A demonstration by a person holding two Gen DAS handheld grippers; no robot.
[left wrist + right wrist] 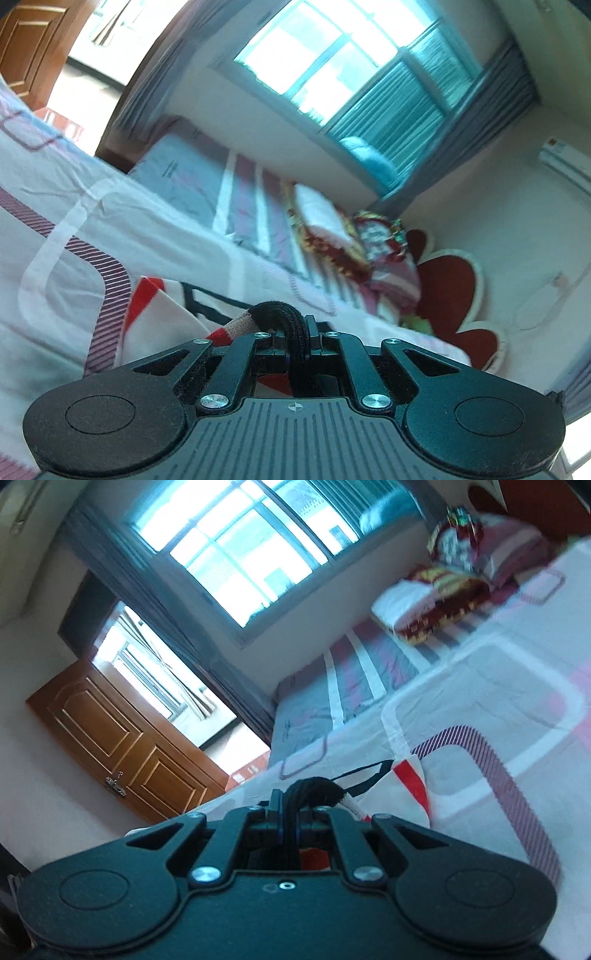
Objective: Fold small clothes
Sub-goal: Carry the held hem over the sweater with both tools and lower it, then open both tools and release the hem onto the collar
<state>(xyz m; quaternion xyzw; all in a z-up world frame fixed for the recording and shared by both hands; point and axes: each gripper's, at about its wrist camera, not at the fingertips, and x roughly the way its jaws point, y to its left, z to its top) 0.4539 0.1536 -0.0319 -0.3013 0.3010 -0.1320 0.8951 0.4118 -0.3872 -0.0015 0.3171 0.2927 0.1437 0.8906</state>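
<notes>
The fingers of the left gripper (pixel 297 328) are clenched on the black hem of a white-and-red garment (pixel 162 314), which trails toward 9 o'clock over the bed (pixel 55 184). The right gripper (pixel 295 805) likewise pinches the garment's black edge, cloth trailing toward 2 o'clock.

Both wrist views low over bed (pixel 74 206)

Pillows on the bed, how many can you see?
2, stacked at the head of the bed: a red-and-gold-trimmed white pillow in front, a pink patterned pillow behind it. Others may be hidden.
</notes>
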